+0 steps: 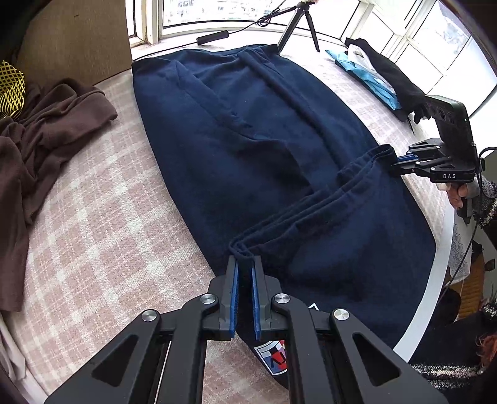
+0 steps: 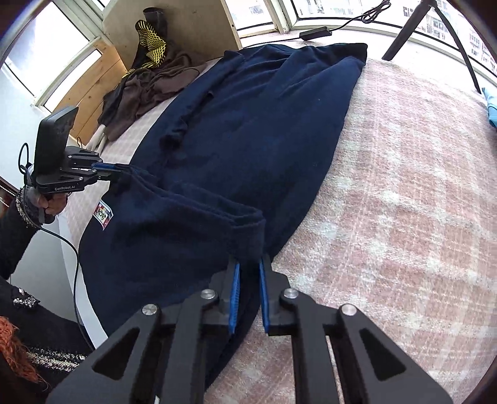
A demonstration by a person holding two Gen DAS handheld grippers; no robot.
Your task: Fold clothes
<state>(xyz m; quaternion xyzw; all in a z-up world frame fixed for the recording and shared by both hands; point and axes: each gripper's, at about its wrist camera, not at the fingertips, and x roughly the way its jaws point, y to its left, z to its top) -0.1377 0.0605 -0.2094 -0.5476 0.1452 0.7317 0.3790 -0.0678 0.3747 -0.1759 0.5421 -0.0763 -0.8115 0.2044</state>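
Navy blue trousers (image 1: 236, 130) lie lengthwise on a pink plaid bed cover (image 1: 93, 217), also in the right wrist view (image 2: 254, 130). Their waistband end is lifted and folded over toward the legs. My left gripper (image 1: 244, 264) is shut on one corner of the waistband (image 1: 240, 247). My right gripper (image 2: 248, 264) is shut on the other waistband corner (image 2: 251, 227). Each gripper shows in the other's view: the right one (image 1: 400, 161) and the left one (image 2: 115, 171). A coloured label (image 2: 104, 216) sits on the fabric.
A crumpled brown garment (image 1: 46, 133) lies at the left by a wooden board (image 1: 77, 37). Folded blue and black clothes (image 1: 379, 77) lie at the far right. A tripod (image 1: 298, 28) and a cable stand by the window. The bed's white edge (image 1: 435, 286) is on the right.
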